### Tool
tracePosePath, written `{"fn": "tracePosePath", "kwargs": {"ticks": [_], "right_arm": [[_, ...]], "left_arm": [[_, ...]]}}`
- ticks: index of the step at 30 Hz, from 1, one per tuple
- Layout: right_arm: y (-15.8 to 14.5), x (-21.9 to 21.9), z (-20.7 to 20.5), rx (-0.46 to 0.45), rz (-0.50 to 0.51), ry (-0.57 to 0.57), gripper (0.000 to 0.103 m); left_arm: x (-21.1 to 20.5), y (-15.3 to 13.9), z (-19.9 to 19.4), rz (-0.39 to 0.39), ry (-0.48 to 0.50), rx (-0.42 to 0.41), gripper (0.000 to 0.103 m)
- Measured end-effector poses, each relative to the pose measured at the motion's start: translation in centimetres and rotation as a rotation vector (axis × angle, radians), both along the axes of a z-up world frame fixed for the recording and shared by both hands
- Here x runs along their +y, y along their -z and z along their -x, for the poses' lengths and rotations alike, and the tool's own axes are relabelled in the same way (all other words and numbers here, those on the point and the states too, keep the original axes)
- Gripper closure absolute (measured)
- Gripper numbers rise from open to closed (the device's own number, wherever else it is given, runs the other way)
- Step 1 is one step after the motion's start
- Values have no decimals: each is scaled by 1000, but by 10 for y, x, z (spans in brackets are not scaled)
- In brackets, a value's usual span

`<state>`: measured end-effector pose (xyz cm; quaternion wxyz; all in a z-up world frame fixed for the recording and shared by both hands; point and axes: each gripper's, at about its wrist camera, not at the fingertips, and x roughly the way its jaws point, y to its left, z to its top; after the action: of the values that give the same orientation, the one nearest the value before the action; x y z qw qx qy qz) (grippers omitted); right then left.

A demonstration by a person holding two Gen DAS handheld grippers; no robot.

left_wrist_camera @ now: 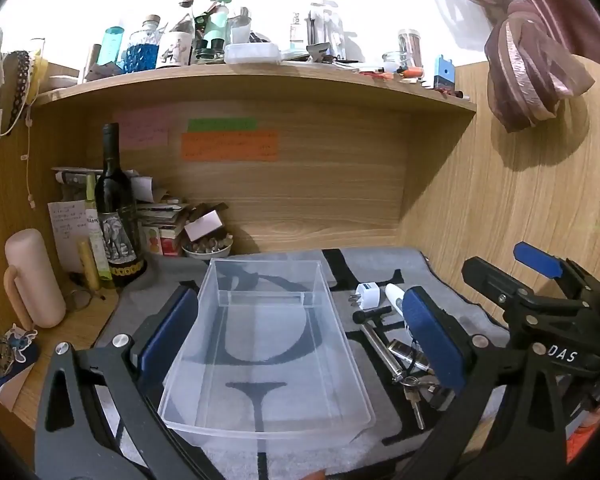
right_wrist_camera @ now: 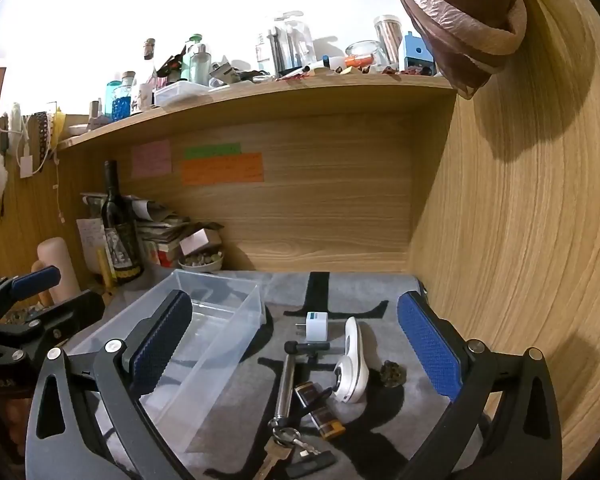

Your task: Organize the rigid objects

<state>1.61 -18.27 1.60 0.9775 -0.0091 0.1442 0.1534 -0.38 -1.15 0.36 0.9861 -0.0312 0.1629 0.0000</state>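
Note:
An empty clear plastic bin point(left_wrist_camera: 268, 360) sits on the grey mat point(left_wrist_camera: 380, 264), between the wide-spread fingers of my open left gripper point(left_wrist_camera: 300, 332); the pads stand clear of its walls. Right of the bin point(right_wrist_camera: 228, 320) lie a white plug adapter point(right_wrist_camera: 316, 326), a white handheld device point(right_wrist_camera: 352, 364), a metal rod with a black T-handle point(right_wrist_camera: 286, 380), a small dark-and-gold case point(right_wrist_camera: 320, 410), keys point(right_wrist_camera: 284, 446) and a small dark lump point(right_wrist_camera: 392, 374). My right gripper point(right_wrist_camera: 296, 336) hovers open over these items and holds nothing. Each gripper shows at the edge of the other's view.
A wine bottle point(left_wrist_camera: 114, 208), a pink tumbler point(left_wrist_camera: 32, 276), stacked papers and a bowl of stones point(left_wrist_camera: 208, 246) crowd the back left corner. A wooden side wall point(right_wrist_camera: 520, 240) rises close on the right. A cluttered shelf point(left_wrist_camera: 260, 76) overhangs the desk.

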Motion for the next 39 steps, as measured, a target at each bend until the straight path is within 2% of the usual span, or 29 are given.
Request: {"fn": "tracePosePath", "kwargs": {"ticks": [39], "right_arm": [[-4,4,4,-27,14,-9,0]], "left_arm": [[3,4,-2,11,-3,-9,0]]}}
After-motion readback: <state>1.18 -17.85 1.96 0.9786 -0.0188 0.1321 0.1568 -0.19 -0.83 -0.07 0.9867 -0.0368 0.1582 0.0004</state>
